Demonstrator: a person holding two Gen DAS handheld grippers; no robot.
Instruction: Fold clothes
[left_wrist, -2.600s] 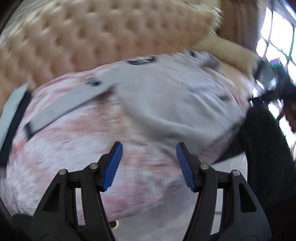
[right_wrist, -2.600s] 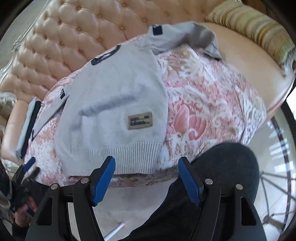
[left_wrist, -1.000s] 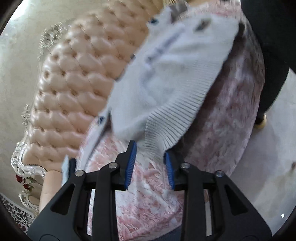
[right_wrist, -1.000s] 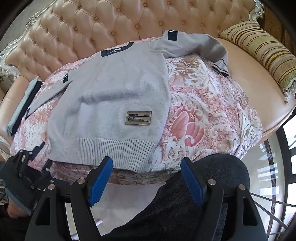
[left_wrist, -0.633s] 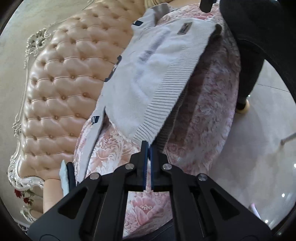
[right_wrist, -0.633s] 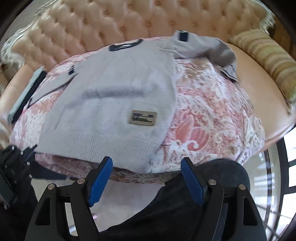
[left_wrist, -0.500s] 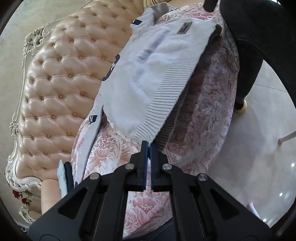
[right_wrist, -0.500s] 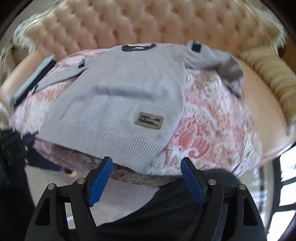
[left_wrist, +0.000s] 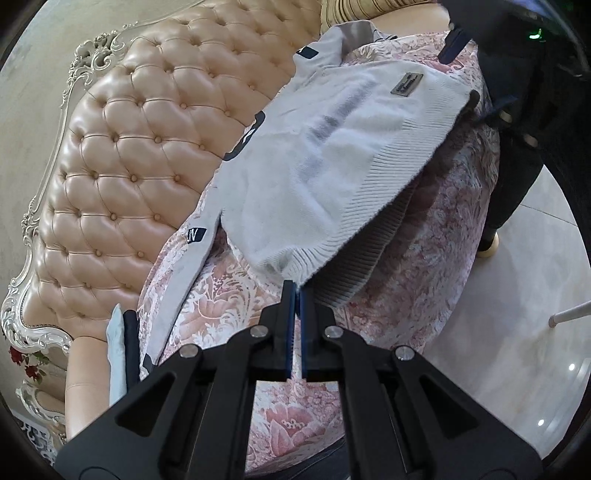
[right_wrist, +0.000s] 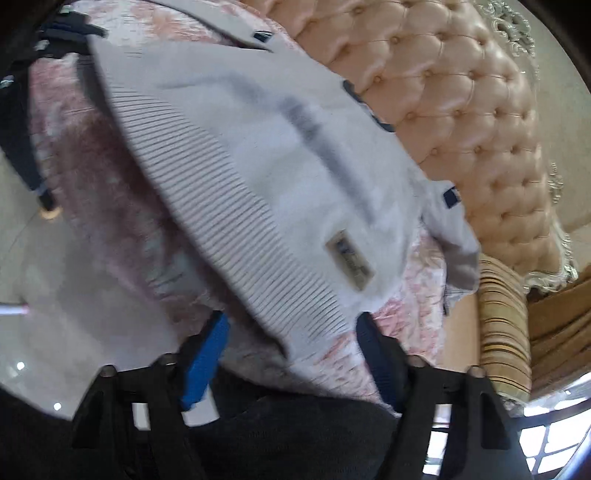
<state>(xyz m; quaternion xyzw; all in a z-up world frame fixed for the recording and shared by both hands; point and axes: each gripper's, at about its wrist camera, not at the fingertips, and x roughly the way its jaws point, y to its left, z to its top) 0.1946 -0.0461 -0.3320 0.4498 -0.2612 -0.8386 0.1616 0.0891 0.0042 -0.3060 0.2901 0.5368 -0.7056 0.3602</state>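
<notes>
— Knitted grey, that's all my left camera gives me up close: the sweater (left_wrist: 332, 155) lies spread on the floral throw (left_wrist: 406, 266) over the tufted sofa (left_wrist: 140, 155), and my left gripper (left_wrist: 294, 295) has its fingers pressed together on the ribbed hem at one bottom corner.

— How deep is that bite?

— Shallow, I judge. Only the very edge of the rib sits between the pads, and the top layer is already peeled away from the layer under it. Pull hard and the corner could slip out, or I'd lift one layer alone and the fold would come out skewed.

— And the other side?

— My right gripper (right_wrist: 291, 336) has its fingers spread wide, with the hem's opposite corner (right_wrist: 317, 325) lying between them but not pinched. The picture is blurred, so I can't tell how far in the cloth sits. If it closes off-centre it could catch the throw along with the knit and drag both.

— Anything else?

— One sleeve (right_wrist: 450, 229) is bunched near the striped cushion (right_wrist: 502, 325); it may stay crumpled under any fold.
</notes>
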